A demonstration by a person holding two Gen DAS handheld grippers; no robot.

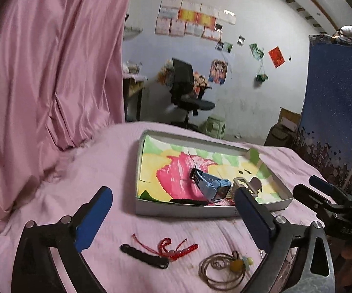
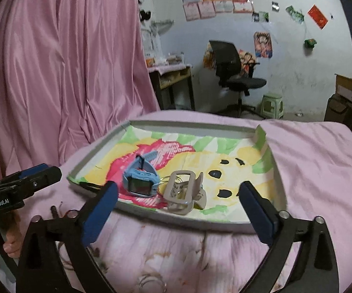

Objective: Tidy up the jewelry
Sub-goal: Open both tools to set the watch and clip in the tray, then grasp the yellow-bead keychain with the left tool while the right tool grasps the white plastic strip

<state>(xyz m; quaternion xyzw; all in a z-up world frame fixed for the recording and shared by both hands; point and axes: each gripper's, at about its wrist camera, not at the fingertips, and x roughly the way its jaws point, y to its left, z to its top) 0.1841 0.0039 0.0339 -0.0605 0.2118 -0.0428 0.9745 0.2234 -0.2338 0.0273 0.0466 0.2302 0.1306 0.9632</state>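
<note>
A shallow grey tray (image 1: 188,212) lined with a painted paper lies on the pink bedspread; it also shows in the right wrist view (image 2: 190,125). In it lie a blue watch (image 1: 212,184) (image 2: 140,179), a beige hair claw (image 1: 248,185) (image 2: 184,193) and a black strap (image 1: 188,202). On the bedspread in front lie a red cord bracelet (image 1: 176,250), a black strap (image 1: 144,256) and a brown cord necklace with a yellow bead (image 1: 222,268). My left gripper (image 1: 173,214) is open above these. My right gripper (image 2: 178,205) is open at the tray's near edge.
A pink curtain (image 1: 49,61) hangs at the left. A blue wardrobe cover (image 1: 335,97) stands at the right. Beyond the bed are an office chair (image 2: 234,73), a green stool (image 2: 272,105) and a desk (image 2: 171,80).
</note>
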